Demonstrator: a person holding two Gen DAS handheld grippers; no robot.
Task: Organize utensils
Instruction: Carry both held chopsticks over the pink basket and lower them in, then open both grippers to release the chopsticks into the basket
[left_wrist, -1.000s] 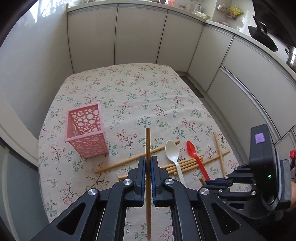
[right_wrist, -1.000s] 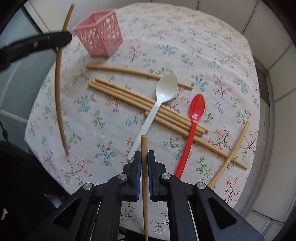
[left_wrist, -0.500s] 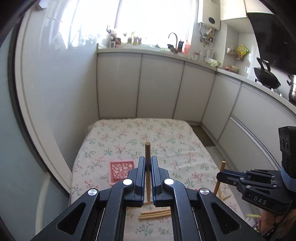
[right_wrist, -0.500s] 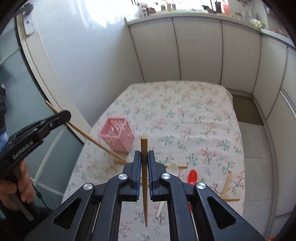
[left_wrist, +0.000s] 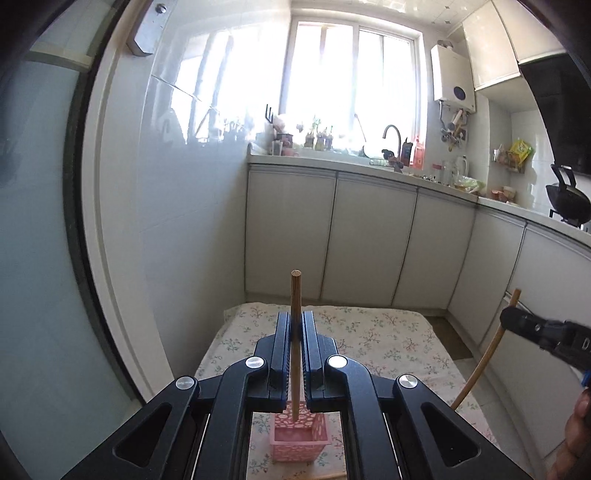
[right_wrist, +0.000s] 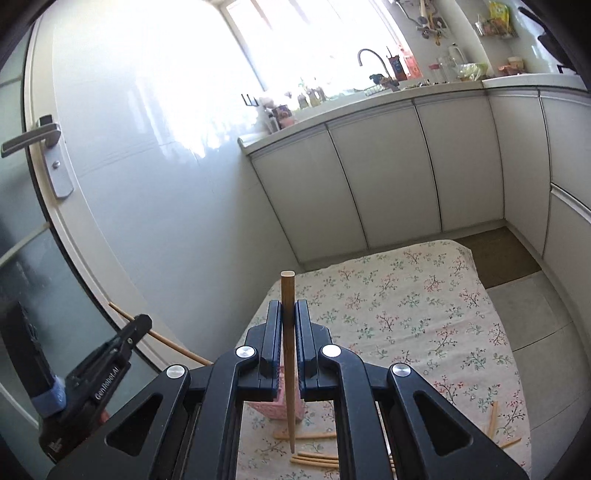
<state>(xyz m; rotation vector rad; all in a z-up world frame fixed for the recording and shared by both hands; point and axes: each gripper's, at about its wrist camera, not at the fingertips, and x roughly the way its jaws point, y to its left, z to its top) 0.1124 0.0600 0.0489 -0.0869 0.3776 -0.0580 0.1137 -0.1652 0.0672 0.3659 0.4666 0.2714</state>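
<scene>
Above the pink basket, both grippers' fingers clamp upright chopsticks

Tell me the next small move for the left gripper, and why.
Probably lower the left gripper straight down. It is shut on a chopstick held upright, and in its own view the tip hangs over the open mouth of the pink basket, not yet clearly inside. More chopsticks wait on the cloth.

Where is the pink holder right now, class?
In the left wrist view the pink holder stands on the floral cloth at bottom centre, directly below the chopstick clamped in the left gripper.
</scene>
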